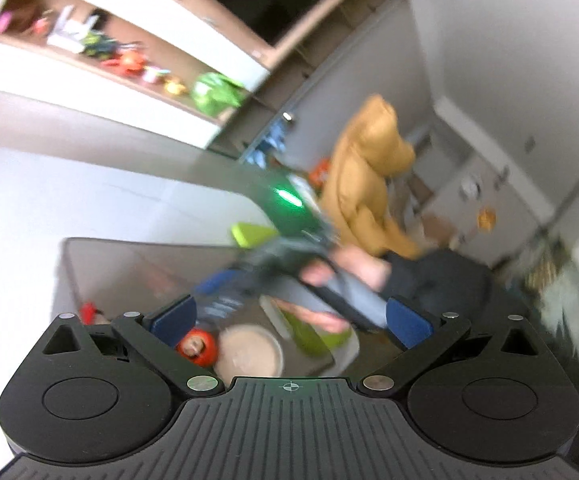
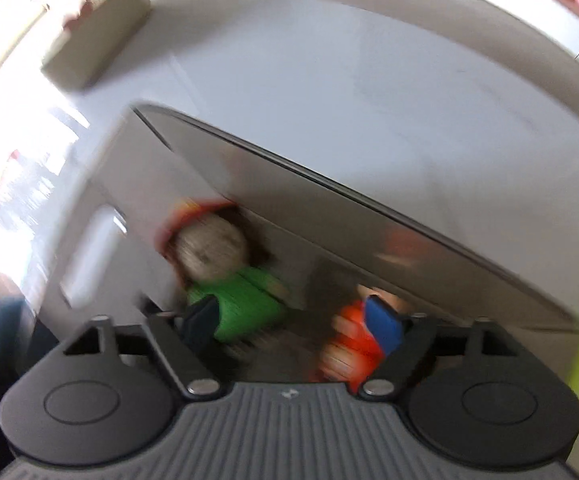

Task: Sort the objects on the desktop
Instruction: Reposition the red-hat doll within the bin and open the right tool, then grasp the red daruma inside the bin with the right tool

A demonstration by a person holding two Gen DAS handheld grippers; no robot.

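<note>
Right gripper (image 2: 293,328): jaws spread wide, nothing pressed between the blue pads; pointed down into a grey bin (image 2: 329,208). Inside the bin, beneath the fingers, a doll (image 2: 225,272) is seen, with green knitted body, pale face, brown hair and red hat, blurred. An orange figure (image 2: 349,344) lies beside it. Left gripper (image 1: 289,320): jaws spread, empty. Beyond, a white table (image 2: 329,80).

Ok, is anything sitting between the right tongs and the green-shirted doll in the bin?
Nothing visible does. The right tongs hang open right over the doll, which lies in the grey bin. An orange toy lies beside it, off to one side, not in the way. The picture is blurred.
</note>
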